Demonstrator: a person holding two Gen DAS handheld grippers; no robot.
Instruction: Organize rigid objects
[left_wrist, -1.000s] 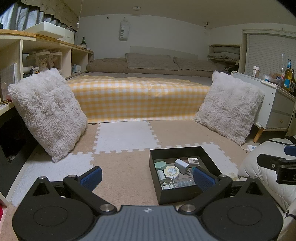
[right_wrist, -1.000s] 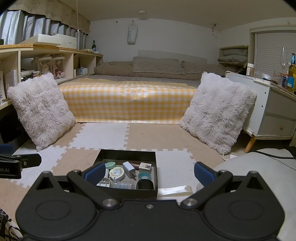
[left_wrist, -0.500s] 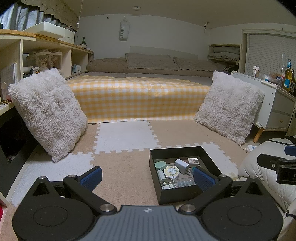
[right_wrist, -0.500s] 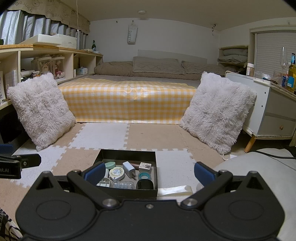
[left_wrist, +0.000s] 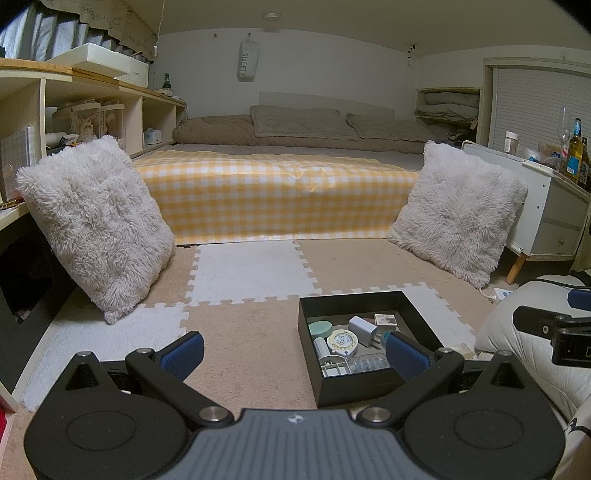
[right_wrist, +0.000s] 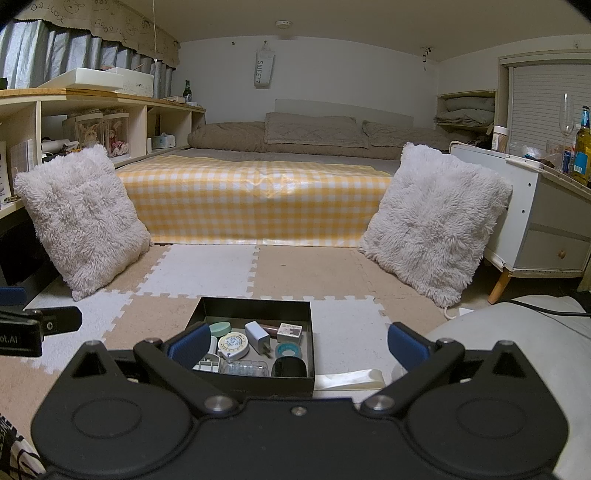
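Partly hidden behind the blue pads of each tool, the black box (right_wrist: 255, 314) sits on the foam puzzle-mat floor (right_wrist: 306, 269), low in both views. From the right wrist its near wall cuts off the bottoms of the things closest to the camera. Inside lie a mint round tin (right_wrist: 220, 327), a round tape measure (right_wrist: 233, 345) with a printed face, a white charger plug (right_wrist: 257, 334), a small printed card box (right_wrist: 290, 331), a teal tape roll (right_wrist: 289, 349), a black cylinder (right_wrist: 290, 367), and a clear ribbed plastic piece (right_wrist: 243, 367) whose shape is hard to make out. A slim brown item behind the plug is too covered to identify.

The left gripper (left_wrist: 293, 352) is spread wide and empty, over bare mat, with its right pad overlapping the box's corner in the picture. The right gripper (right_wrist: 295, 341) is likewise released, holding nothing, with the box between its fingers in view.

Two shaggy white cushions (right_wrist: 83, 218) lean beside a glossy yellow checked cover (right_wrist: 258, 199).
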